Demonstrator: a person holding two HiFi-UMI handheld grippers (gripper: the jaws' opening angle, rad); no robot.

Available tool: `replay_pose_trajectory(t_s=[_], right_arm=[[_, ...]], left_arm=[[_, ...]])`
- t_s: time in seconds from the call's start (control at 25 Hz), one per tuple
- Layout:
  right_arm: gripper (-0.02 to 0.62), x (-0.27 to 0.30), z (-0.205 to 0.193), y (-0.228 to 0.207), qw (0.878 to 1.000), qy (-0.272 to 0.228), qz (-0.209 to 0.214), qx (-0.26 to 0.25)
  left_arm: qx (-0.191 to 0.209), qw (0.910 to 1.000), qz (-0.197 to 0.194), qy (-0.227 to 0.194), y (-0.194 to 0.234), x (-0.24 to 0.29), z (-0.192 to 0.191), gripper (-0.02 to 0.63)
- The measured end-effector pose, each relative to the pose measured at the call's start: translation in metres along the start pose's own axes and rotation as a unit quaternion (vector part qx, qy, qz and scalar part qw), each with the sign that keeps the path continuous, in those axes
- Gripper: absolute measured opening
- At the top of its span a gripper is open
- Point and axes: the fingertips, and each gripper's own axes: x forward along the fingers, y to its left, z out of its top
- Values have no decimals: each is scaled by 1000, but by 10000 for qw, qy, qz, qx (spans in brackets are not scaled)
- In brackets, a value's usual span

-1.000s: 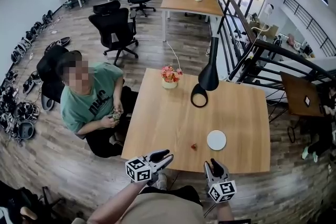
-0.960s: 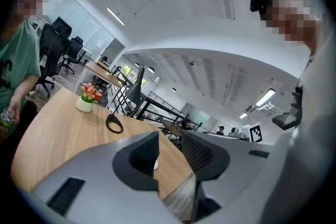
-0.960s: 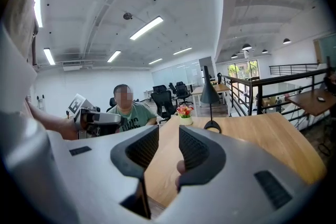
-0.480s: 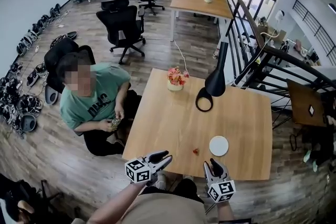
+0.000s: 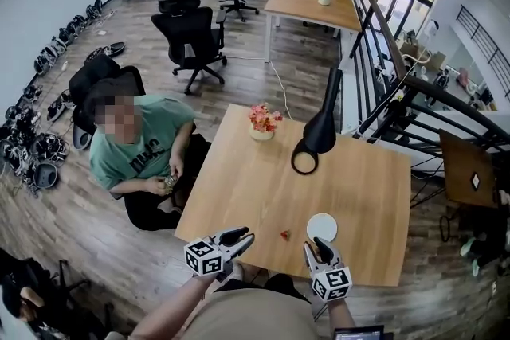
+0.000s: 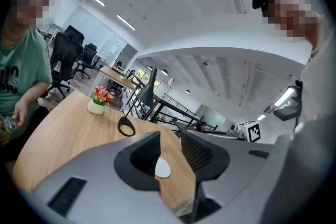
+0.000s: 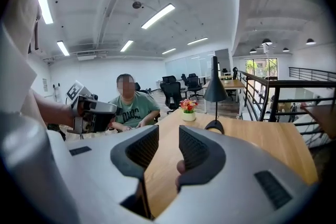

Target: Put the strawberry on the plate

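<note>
The left tool [image 5: 241, 236] and right tool [image 5: 315, 248] hover over the near edge of the light wooden desk [image 5: 239, 179], jaws parted, gripping nothing. Between them the small red strawberry [image 5: 284, 235] lies on bare wood, near the round white plate [image 5: 322, 227].

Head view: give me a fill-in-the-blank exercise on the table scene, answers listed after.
The strawberry lies on the table, to the ___ of the plate in the head view.
The plate's colour is ___.
The left tongs and the right tongs are both ___ (open or shut).
The lamp beside the flower pot is coloured ___.
Missing words: left; white; open; black.
</note>
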Motion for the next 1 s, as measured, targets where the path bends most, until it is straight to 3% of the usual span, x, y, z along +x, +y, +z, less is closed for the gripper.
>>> replay_pose_trajectory(t_s=[0.52, 0.6, 0.72, 1.0], right_arm=[[106, 16, -21, -53, 9960, 269, 721, -463], [106, 22, -29, -56, 9935, 368, 867, -632], [106, 34, -44, -60, 9890, 532, 1111, -821], [106, 59, -86, -69, 9738, 976, 1665, -1204]], left_arm=[[-95, 9971, 751, -62, -9, 35, -14, 121], [-82, 9951, 983, -63, -6, 36, -19, 54], [-77, 9920, 1252, -116, -1, 39, -25, 5], [-107, 9871, 1588, -144, 1, 62, -40, 5]])
